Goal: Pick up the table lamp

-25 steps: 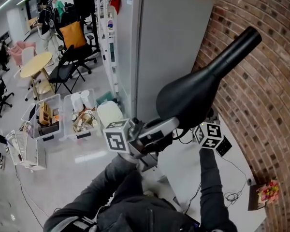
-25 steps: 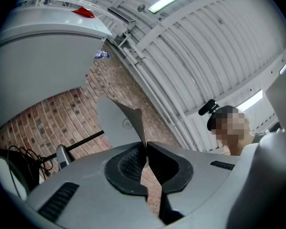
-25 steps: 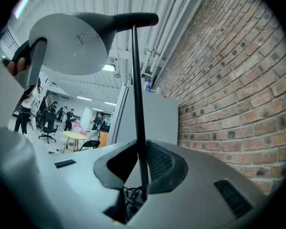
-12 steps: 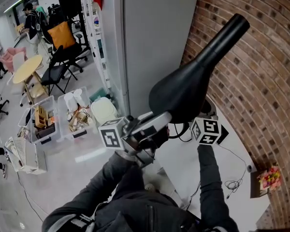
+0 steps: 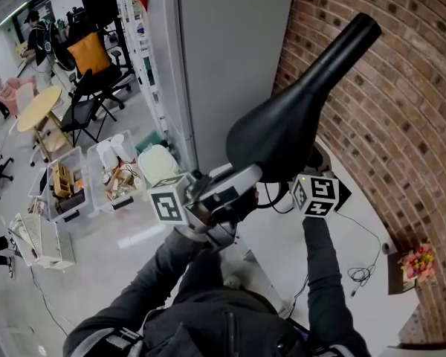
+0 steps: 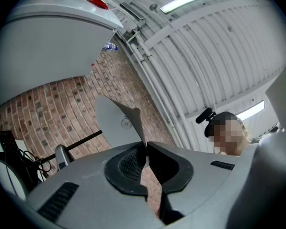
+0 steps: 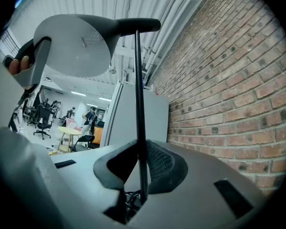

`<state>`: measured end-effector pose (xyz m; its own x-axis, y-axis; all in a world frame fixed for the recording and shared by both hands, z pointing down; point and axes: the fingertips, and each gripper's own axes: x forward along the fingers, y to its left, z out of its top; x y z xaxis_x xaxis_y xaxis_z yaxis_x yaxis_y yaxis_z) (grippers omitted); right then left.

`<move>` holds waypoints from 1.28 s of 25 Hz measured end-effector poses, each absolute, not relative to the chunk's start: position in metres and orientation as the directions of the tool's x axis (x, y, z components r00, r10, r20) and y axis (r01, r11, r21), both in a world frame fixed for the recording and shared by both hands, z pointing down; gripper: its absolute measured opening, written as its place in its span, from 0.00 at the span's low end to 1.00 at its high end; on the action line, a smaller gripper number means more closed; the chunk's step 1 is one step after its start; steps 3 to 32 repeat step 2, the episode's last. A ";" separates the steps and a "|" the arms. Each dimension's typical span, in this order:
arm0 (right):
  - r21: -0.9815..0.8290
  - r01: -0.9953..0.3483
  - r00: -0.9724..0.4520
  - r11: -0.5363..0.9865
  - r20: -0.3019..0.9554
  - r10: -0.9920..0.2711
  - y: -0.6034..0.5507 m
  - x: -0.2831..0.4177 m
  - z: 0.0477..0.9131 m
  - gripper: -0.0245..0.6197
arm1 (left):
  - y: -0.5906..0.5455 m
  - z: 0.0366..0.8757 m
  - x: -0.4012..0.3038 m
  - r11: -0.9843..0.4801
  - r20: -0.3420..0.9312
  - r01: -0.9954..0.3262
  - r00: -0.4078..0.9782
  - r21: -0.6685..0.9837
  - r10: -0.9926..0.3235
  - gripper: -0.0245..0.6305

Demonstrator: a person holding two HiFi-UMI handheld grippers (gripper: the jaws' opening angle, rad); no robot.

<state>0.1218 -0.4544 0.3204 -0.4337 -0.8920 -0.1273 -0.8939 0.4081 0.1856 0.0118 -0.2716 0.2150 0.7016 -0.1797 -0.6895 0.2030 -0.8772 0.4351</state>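
Observation:
The table lamp is off the table, held between both grippers. Its black head [image 5: 282,129] with a long neck fills the middle of the head view. My left gripper [image 5: 247,183] is shut on the thin rim of the lamp head [image 6: 115,120], and this grip also shows in the right gripper view [image 7: 34,61]. My right gripper [image 5: 303,188] sits under the head, its jaw tips hidden there. In the right gripper view its jaws [image 7: 140,163] are shut on the lamp's thin black stem [image 7: 138,104], with the head [image 7: 81,42] above.
A brick wall [image 5: 401,110] runs along the right and a grey cabinet [image 5: 223,58] stands behind the lamp. Below is a white table [image 5: 334,303] with a black cord [image 5: 360,274] and a small flower pot [image 5: 418,262]. Plastic boxes [image 5: 119,173], chairs and people are on the floor at the left.
Both grippers and the lamp have drifted a little to the left in the head view. Both grips are unchanged.

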 end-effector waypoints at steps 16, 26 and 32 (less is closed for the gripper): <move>0.183 -0.895 -0.432 0.407 -0.133 -0.892 -0.455 0.123 0.320 0.11 | -0.271 0.216 0.014 -0.880 -0.684 0.198 0.708 0.432 -0.177 0.06; 0.183 -0.895 -0.432 0.407 -0.133 -0.892 -0.455 0.123 0.320 0.11 | -0.271 0.216 0.014 -0.880 -0.684 0.198 0.708 0.432 -0.177 0.06; 0.183 -0.895 -0.432 0.407 -0.133 -0.892 -0.455 0.123 0.320 0.11 | -0.271 0.216 0.014 -0.880 -0.684 0.198 0.708 0.432 -0.177 0.06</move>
